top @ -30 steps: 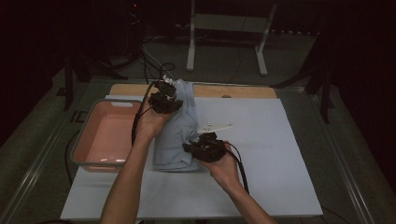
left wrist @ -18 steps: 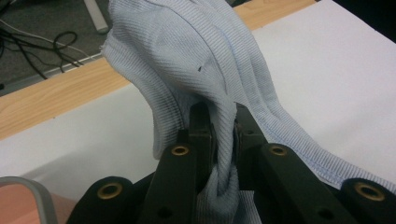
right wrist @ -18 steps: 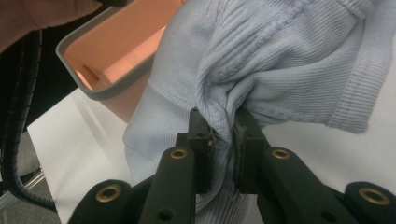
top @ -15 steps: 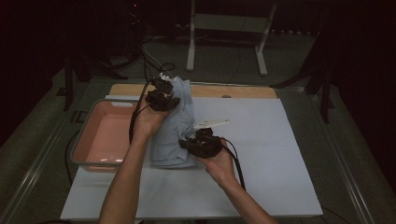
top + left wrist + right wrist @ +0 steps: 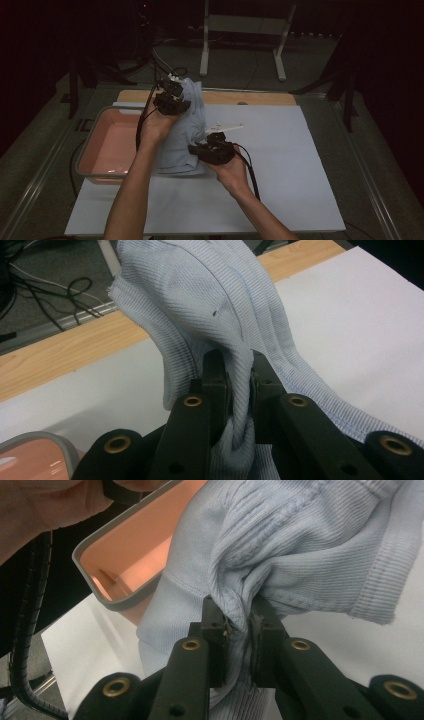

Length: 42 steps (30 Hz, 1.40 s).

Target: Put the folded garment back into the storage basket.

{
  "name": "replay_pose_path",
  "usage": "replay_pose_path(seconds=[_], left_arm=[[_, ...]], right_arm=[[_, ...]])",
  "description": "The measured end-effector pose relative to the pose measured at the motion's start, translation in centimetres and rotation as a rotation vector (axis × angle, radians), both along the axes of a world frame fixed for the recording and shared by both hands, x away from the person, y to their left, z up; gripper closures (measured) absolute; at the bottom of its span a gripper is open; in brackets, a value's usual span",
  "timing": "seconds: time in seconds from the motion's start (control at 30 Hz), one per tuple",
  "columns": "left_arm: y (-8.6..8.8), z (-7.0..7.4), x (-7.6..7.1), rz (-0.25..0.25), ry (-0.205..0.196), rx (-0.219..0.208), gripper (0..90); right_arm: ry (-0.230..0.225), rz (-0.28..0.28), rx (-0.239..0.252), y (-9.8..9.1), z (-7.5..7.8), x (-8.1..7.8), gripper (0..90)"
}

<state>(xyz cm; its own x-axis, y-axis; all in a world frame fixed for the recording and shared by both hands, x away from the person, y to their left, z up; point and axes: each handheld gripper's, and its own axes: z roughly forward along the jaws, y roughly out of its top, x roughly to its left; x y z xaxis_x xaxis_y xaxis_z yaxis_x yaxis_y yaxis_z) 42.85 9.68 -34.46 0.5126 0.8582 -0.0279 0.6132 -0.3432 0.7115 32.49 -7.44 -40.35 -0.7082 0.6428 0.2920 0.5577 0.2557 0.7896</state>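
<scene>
Dim room; a white metal stand (image 5: 240, 35) stands behind the table (image 5: 310, 165).

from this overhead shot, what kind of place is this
Probably a dim lab or recording studio, not a home: a work table covered in white sheeting, cables trailing on the floor behind it, and a white metal stand in the dark background.

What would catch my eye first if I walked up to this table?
Most striking is the pale blue ribbed garment, lifted off the white sheet by two hand-held tools. The left gripper pinches its far end, the right gripper its near end. Beside it, at the table's left, sits a pink tray.
</scene>
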Motion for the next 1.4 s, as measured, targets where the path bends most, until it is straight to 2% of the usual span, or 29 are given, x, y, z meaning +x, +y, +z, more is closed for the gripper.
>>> replay_pose_path(seconds=[0.53, 0.9, 1.4], left_arm=[[0.9, 0.0, 0.3, 0.017, 0.003, -0.001, 82.7], [1.6, 0.3, 0.5, 0.029, -0.001, -0.019, 82.7], [2.2, 1.4, 0.7, 0.040, -0.013, -0.010, 82.7]], right_arm=[[-0.007, 0.009, 0.020, 1.1, 0.3, 0.4, 80.8], [-0.016, 0.019, 0.037, 1.6, 0.9, 0.7, 80.8], [-0.029, 0.022, 0.058, 2.4, 1.6, 1.0, 80.8]])
